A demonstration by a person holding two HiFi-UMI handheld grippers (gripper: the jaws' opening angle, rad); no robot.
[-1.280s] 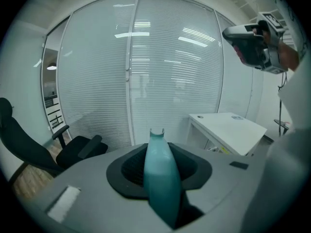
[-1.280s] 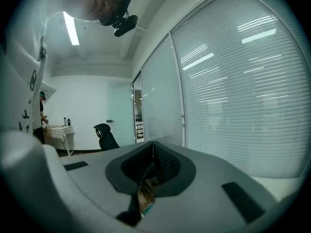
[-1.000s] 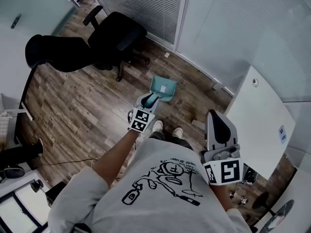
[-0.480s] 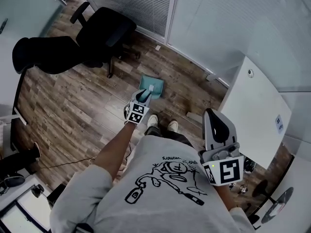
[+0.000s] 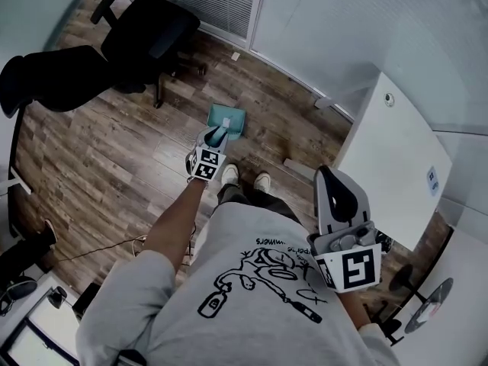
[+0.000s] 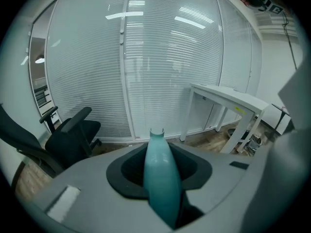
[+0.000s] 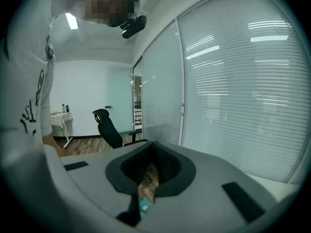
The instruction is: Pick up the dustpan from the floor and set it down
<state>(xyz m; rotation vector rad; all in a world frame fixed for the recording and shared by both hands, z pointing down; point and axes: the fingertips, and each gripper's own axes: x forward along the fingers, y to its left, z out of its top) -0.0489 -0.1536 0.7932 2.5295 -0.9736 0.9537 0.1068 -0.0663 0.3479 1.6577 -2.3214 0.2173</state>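
- Clenching the dustpan [image 5: 229,119] by its handle [image 6: 160,178], the L gripper [image 5: 211,139] has its dark matte pads shut tight on it.
- Handle: smooth, glossy teal plastic, rounded & tapering, w/ a small notch at the open tip.
- Pan: same teal, flat scoop shape, roughly square w/ low side walls, mouth facing away from the person.
- Pan sits low over the floor [image 5: 99,158], near the floor's edge along the glass wall, just ahead of the white shoes [image 5: 229,174]. Can't tell if it touches the planks.
- Floor: wood-look planks, brown/grey, streaky grain.
- R gripper [image 5: 328,178]: grey hard shell, jaws closed together, nothing in them. Held at the person's side, well apart from the pan.
- Black office chair [image 5: 149,29]: padded, w/ armrests, toward the floor's far-left corner.
- White table [image 5: 396,158]: smooth top, rounded corner, on the person's right by the glass.
- Glass wall carries thin horizontal slat blinds [image 6: 160,67].
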